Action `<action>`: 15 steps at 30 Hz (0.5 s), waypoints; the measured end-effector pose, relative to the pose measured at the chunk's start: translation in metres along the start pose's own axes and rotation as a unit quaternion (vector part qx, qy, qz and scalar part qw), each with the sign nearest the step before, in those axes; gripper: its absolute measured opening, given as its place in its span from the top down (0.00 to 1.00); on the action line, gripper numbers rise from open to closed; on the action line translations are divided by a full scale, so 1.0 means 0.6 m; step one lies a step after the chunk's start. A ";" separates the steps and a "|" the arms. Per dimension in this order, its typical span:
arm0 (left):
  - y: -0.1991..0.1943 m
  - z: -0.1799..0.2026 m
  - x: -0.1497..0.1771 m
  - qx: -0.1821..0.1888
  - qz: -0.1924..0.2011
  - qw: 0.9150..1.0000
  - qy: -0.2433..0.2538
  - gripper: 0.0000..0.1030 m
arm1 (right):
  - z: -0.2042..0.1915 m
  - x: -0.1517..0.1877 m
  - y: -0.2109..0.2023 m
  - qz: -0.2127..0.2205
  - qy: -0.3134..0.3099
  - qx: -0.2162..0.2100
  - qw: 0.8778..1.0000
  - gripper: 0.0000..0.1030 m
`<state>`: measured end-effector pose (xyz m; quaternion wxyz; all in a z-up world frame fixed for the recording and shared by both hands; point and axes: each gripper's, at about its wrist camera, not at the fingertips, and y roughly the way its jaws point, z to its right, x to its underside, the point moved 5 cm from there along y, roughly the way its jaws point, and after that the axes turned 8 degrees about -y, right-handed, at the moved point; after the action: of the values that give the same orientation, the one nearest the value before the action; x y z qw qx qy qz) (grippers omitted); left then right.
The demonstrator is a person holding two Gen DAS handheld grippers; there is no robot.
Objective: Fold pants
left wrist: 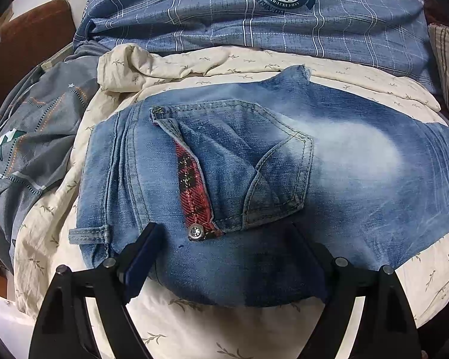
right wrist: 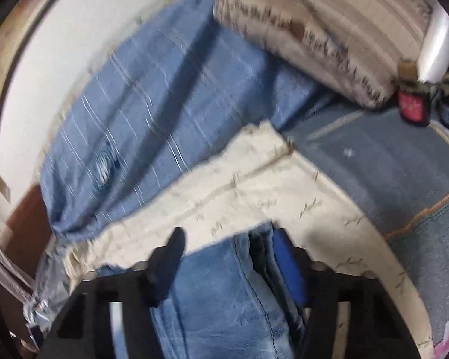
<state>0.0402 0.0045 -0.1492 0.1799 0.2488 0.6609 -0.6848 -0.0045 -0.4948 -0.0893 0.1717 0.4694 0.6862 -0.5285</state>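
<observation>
Left wrist view, items from left to right, placed relative to the left claw [left wrist: 227, 251]:

- Brown cushion or chair back [left wrist: 30, 39]: far ahead and to the left, at the edge of the bed.
- Grey patterned bedding [left wrist: 36, 137]: ahead-left, crumpled, lying partly over the cream cover.
- Cream leaf-print cover [left wrist: 170, 71]: under and around the claw, spread on the bed, bunched ahead-left.
- Pants [left wrist: 254, 164]: blue washed denim, lying folded on the cream cover directly ahead of the claw. The back pocket faces up, with a red plaid trim strip [left wrist: 194, 191] and a metal rivet [left wrist: 197, 233] just ahead of the fingertips. A belt loop [left wrist: 88, 234] sticks out just left of the left finger.
- Blue checked quilt [left wrist: 224, 24] with a round badge print: well ahead, beyond the pants.
- Left claw state: jaws wide, straddling the near edge of the denim; the right fingertip looks tucked under the cloth, and no grip is shown.

Right wrist view (motion-blurred), relative to the right claw [right wrist: 230, 248]:

- Blue checked quilt: ahead-left.
- Cream cover: just ahead, crossing the view.
- Pants, a folded denim edge: between the fingers, bunched against the right finger's blue pad [right wrist: 287, 269], clear of the left finger.
- Striped pillow [right wrist: 314, 30]: far ahead-right.
- Right claw state: jaws partly apart, not clamped.
</observation>
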 end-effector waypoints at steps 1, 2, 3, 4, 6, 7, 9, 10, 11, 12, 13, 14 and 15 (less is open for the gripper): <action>0.000 0.000 0.000 0.000 0.000 1.000 0.000 0.15 | -0.003 0.002 0.008 -0.006 -0.008 0.007 1.000 0.44; 0.000 0.000 -0.001 0.001 0.000 1.000 0.000 0.15 | -0.008 0.003 0.018 -0.012 -0.021 0.016 1.000 0.47; 0.000 0.000 -0.001 0.001 0.000 1.000 0.001 0.15 | -0.011 0.004 0.028 -0.019 -0.033 0.025 0.999 0.64; 0.000 -0.001 0.000 0.002 0.001 1.000 0.001 0.15 | -0.013 0.008 0.040 -0.033 -0.043 0.040 0.998 0.80; 0.000 -0.001 0.000 0.004 0.001 1.000 0.001 0.15 | -0.010 0.019 0.055 -0.058 -0.053 0.056 0.995 0.94; 0.001 -0.001 0.000 0.005 0.001 1.000 0.001 0.15 | -0.010 0.022 0.059 -0.064 -0.058 0.063 0.994 0.95; 0.001 -0.002 0.000 0.006 0.000 1.000 0.000 0.15 | -0.017 0.011 0.039 -0.034 -0.071 0.071 0.994 0.96; 0.001 -0.002 -0.001 0.007 0.000 1.000 0.000 0.15 | -0.026 -0.003 0.016 -0.001 -0.073 0.060 0.996 0.97; 0.001 -0.002 -0.001 0.007 0.001 1.000 0.001 0.15 | -0.030 -0.010 0.000 0.019 -0.071 0.053 0.996 0.97; 0.001 -0.001 -0.001 0.007 0.001 1.000 0.001 0.15 | -0.035 -0.017 -0.011 0.036 -0.071 0.050 0.996 0.97; 0.002 -0.001 -0.001 0.006 0.001 1.000 0.002 0.15 | -0.040 -0.020 -0.015 0.048 -0.072 0.051 0.995 0.97; 0.002 0.000 -0.001 0.007 0.001 1.000 0.003 0.15 | -0.042 -0.021 -0.013 0.053 -0.079 0.061 0.994 0.97; 0.003 0.000 -0.002 0.007 0.001 1.000 0.003 0.15 | -0.043 -0.020 -0.005 0.053 -0.088 0.076 0.992 0.97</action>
<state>0.0421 0.0045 -0.1499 0.1766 0.2526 0.6564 -0.6886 0.0056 -0.4777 -0.0688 0.2232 0.4685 0.6001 -0.6087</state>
